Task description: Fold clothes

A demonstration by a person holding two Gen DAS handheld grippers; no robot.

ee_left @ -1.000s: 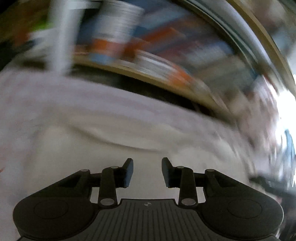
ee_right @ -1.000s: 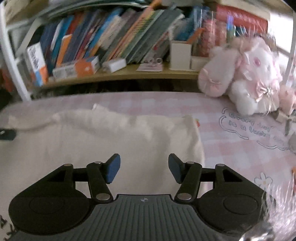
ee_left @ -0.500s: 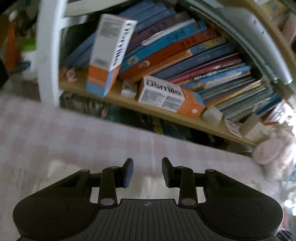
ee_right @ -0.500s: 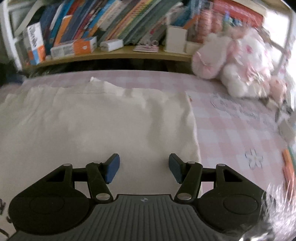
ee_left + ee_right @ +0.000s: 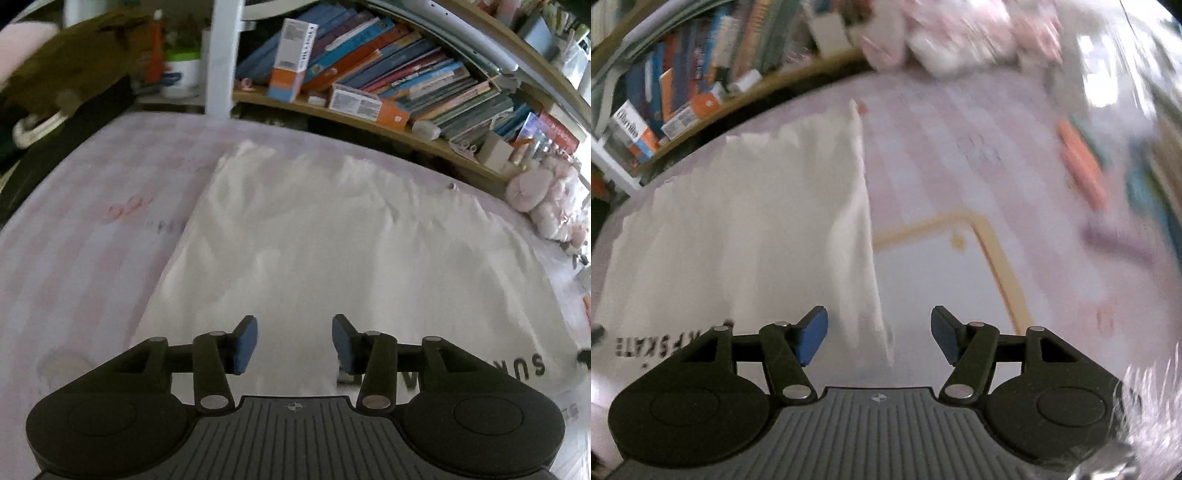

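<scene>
A white garment [image 5: 332, 251] with black printed letters lies spread flat on a pink checked table cover [image 5: 85, 236]. My left gripper [image 5: 293, 341] is open and empty above the garment's near part. In the right wrist view the garment [image 5: 738, 229] fills the left half, its right edge running down the middle. My right gripper [image 5: 879, 334] is open and empty, its jaws either side of that right edge near the garment's near corner.
A wooden shelf [image 5: 369, 118] packed with books and boxes runs along the far side. Pink plush toys [image 5: 546, 195] sit at the far right. A white post [image 5: 221, 55] stands at the back left. Blurred orange and purple objects [image 5: 1082, 162] lie right of the garment.
My left gripper has swung back from the bookshelf to look down over the garment. My right gripper has moved right to the garment's right edge. Both jaws have opened a little wider.
</scene>
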